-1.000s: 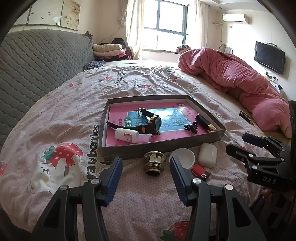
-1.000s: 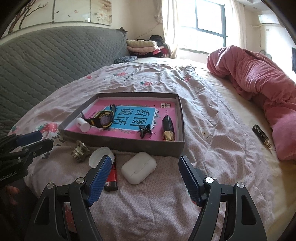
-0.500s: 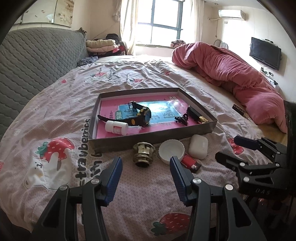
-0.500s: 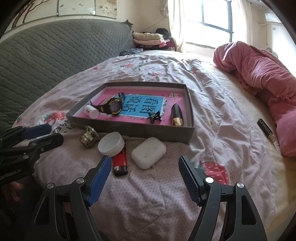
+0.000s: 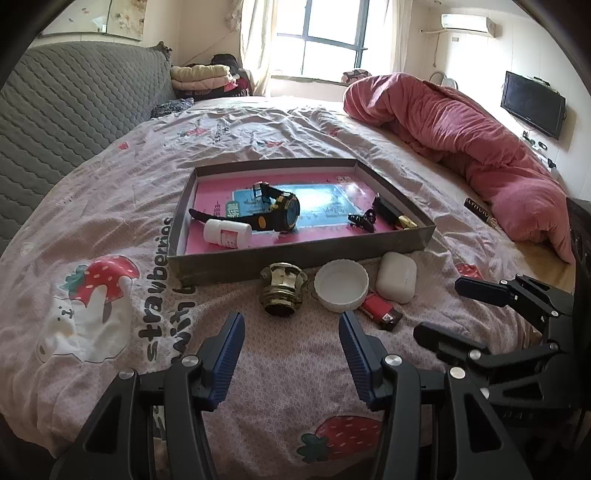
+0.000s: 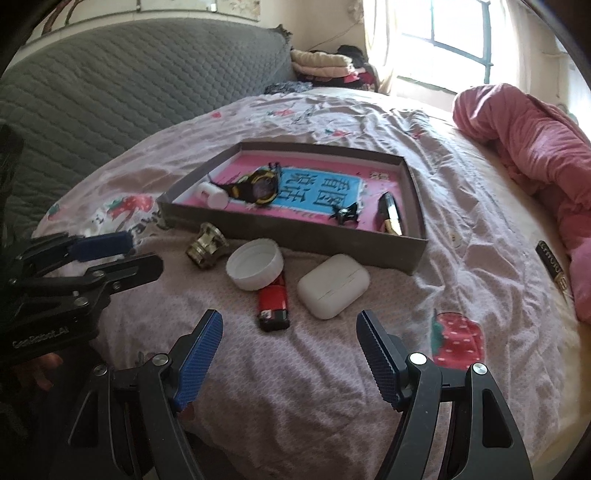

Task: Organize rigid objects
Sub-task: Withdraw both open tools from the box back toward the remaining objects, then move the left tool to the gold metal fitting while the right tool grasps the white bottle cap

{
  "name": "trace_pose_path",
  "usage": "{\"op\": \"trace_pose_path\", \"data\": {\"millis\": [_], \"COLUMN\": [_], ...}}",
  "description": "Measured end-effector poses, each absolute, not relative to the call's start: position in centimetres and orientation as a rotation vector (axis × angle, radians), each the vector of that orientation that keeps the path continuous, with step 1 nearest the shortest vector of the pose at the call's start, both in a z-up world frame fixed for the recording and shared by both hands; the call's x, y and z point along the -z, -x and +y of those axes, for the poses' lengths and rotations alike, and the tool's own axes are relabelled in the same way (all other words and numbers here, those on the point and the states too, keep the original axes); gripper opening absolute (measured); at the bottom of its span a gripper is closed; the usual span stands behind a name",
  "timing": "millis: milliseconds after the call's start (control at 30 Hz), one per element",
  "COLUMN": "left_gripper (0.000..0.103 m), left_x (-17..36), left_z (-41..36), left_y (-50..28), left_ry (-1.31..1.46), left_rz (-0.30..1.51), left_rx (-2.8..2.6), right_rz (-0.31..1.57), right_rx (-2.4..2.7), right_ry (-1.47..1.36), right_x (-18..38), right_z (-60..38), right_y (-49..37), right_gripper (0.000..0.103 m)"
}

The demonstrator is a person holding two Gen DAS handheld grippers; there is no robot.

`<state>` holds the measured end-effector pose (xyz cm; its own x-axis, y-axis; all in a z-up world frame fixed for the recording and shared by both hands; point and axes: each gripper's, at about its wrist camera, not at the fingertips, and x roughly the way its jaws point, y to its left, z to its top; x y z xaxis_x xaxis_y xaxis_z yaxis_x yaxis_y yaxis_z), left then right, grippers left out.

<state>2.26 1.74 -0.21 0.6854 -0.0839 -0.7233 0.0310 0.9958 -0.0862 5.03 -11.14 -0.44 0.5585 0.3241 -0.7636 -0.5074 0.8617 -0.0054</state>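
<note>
While both grippers hang over the near edge of the bed [image 5: 110,192], their jaws stand wide with nothing between them: the left gripper [image 5: 291,325] points at a brass fitting [image 5: 282,290], and the right gripper [image 6: 290,332] at a red lighter [image 6: 273,301] and a white earbud case [image 6: 332,290]. These lie on the pinkish strawberry-print sheet in a row just before the near wall of a shallow grey box [image 5: 303,254], with an upturned white cap [image 5: 341,284] between the fitting and the case; the cap overlaps one end of the lighter. Inside the box, on its pink and blue printed lining, a black and yellow wristwatch [image 5: 280,214] sits left of centre, a small white bottle [image 5: 227,233] lies on its side near the near-left corner, a black clip [image 5: 362,220] lies right of centre, and a black and gold tube [image 5: 393,216] lies along the right wall. Towards the right edge of the bed a crumpled pink duvet [image 5: 480,136] is heaped, and a dark flat stick [image 5: 480,210] lies on the sheet just before it. A grey quilted headboard [image 5: 74,110] rises along the left edge. Beyond the far edge folded clothes [image 5: 203,75] are stacked beside a bright curtained window [image 5: 325,40]; a television [image 5: 532,103] and an air conditioner [image 5: 467,24] hang on the right-hand wall.
</note>
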Motion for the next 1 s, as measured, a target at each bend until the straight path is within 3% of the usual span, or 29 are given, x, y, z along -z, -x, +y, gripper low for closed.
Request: {"op": "trace_pose_path", "data": {"millis": [600, 1000], "left_gripper": [0.053, 0.053], "left_x": [1.9, 3.0], "left_z": [2.8, 3.5], "left_y": [-3.8, -5.1], "left_ry": [0.115, 0.136], "left_rz": [0.853, 0.869], "left_rx": [0.058, 0.059], "right_rz": [0.888, 0.845], "right_rx": [-0.505, -0.523], "right_ry": [0.204, 0.326], "right_x": [1.8, 2.7], "right_z": [-9.6, -7.2], "right_y": [-6.6, -7.3], "right_gripper": [0.076, 0.076]}}
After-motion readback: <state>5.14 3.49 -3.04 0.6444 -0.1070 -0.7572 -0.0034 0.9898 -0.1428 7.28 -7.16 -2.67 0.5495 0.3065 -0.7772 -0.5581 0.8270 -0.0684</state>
